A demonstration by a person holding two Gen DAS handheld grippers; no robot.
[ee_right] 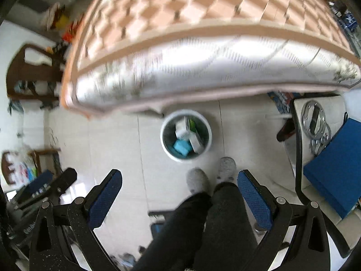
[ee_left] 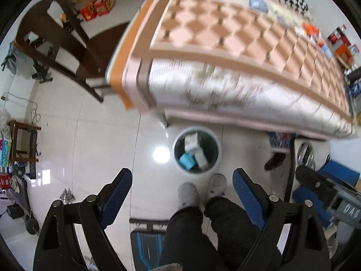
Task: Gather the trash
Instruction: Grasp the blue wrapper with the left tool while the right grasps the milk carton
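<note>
A round white trash bin [ee_left: 196, 150] [ee_right: 186, 134] stands on the floor at the table's near edge. Inside lie white cartons and a light blue packet [ee_left: 186, 160] [ee_right: 181, 147]. My left gripper [ee_left: 182, 176] hangs high above the floor, pointing down, open, with nothing between its blue pads [ee_left: 117, 196]. My right gripper [ee_right: 179, 177] is likewise open and empty, well above the bin. The right gripper's tip [ee_left: 315, 181] shows at the right edge of the left wrist view; the left gripper's tip [ee_right: 61, 180] shows at the left of the right wrist view.
A table with a checked orange and white cloth [ee_left: 225, 45] [ee_right: 203, 33] fills the upper part, with small packets at its far edge [ee_left: 311, 29]. A person's legs and grey slippers [ee_left: 203, 189] [ee_right: 209, 176] stand beside the bin. A wooden chair [ee_left: 56, 36] is left, blue boxes [ee_right: 336, 167] right.
</note>
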